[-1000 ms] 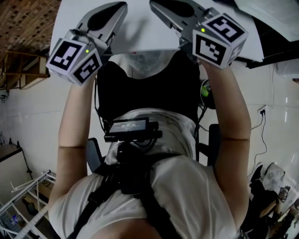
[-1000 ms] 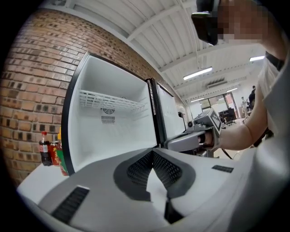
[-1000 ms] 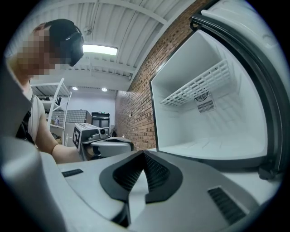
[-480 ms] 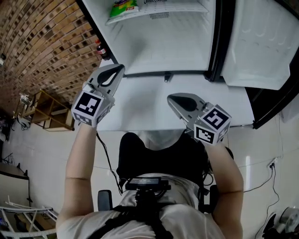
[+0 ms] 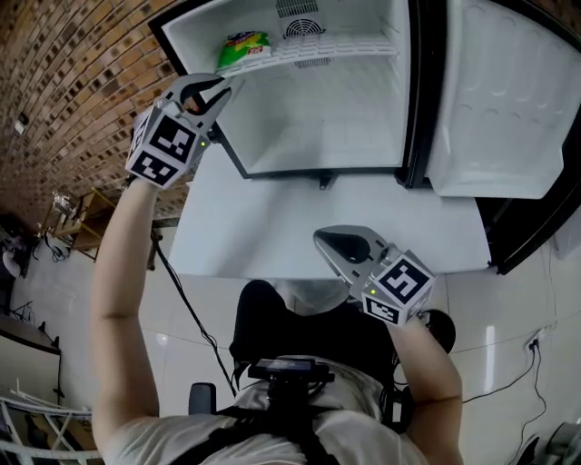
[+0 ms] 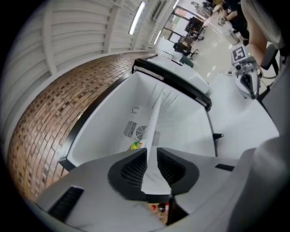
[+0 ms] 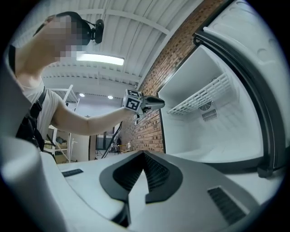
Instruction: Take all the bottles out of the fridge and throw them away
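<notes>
The fridge [image 5: 272, 136] stands open, its white inside nearly bare, and no bottle shows in it. My left gripper [image 5: 221, 89] is raised at the fridge's left front edge. Its jaws are opening, with a narrow gap [image 6: 152, 153] and nothing between them. Below those jaws, small red-capped things [image 6: 159, 208] show beside the brick wall; they may be bottles. My right gripper [image 5: 321, 240] hangs lower, in front of the fridge, shut and holding nothing [image 7: 144, 157]. Each gripper appears in the other's view: the right gripper [image 6: 250, 85] and the left gripper [image 7: 154, 103].
A green packet [image 5: 243, 44] lies on the wire shelf [image 5: 327, 50] at the back, near a round fan vent [image 5: 300, 27]. The fridge door [image 5: 508, 100] swings open to the right. A brick wall [image 5: 82, 100] runs along the left.
The head view has swung from the person's body to the open fridge. The left gripper rose to the fridge's left edge and its jaws parted. The right gripper dropped lower.
</notes>
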`<state>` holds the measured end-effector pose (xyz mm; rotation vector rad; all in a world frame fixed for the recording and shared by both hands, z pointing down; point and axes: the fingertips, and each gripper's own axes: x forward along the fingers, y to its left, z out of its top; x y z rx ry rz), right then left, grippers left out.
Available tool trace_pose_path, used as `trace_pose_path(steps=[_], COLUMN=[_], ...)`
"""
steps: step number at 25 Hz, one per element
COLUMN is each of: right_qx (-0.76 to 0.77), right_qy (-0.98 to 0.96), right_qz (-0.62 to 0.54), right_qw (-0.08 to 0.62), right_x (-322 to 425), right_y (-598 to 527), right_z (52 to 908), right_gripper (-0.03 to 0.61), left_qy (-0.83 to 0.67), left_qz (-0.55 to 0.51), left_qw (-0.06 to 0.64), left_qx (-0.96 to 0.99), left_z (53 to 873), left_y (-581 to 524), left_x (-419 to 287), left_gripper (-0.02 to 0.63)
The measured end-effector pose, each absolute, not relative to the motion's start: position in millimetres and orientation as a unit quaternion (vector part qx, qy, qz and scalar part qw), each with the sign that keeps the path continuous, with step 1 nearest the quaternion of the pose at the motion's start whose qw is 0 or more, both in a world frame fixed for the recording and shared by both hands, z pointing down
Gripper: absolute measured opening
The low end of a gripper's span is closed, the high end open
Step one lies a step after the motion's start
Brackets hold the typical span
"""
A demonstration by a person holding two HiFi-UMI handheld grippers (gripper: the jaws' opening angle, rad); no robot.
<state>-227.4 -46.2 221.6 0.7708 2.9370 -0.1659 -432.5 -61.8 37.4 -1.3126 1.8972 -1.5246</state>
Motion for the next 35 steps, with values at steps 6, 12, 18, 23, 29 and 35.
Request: trace_pose_path(steps=[6,12,18,23,29,35], right_qx=[0.244,0.24,0.237,0.242,0.256,0.261], right_qy=[0.965,0.965,0.964,0.962,0.957,0.956], right_qz=[-0.074,-0.09,-0.102,-0.106,-0.108,-0.11], right_qw=[0.057,0.057,0.063,0.071,0.077,0.082], right_x=[-222,-219,-219,-219,-215,-215], right_y=[-57,-60,-65,-63,-52,-48], right_z=[225,233,233,231,226,225], right_gripper=[0.003,0.003,0.003,0.003,0.003,0.003], left_qy=[0.603,0.578,0.544,0.702,0.753,0.764], left_qz=[-0.686,-0.718,-0.746,-0.543,-0.509,-0.489], left_qw=[0.173,0.157,0.139,0.03,-0.026,-0.088], left_qx=[-0.368,-0.354,-0.358,-0.46,-0.416,-0.411], left_z=[18,14,15,-5,-4,16], left_y=[-89,-128,-151,-165,-174,-181], left_x=[-485,-505,-518,-522,-547,-569], left_gripper=[0.126,0.132,0.21,0.224,0.266,0.281])
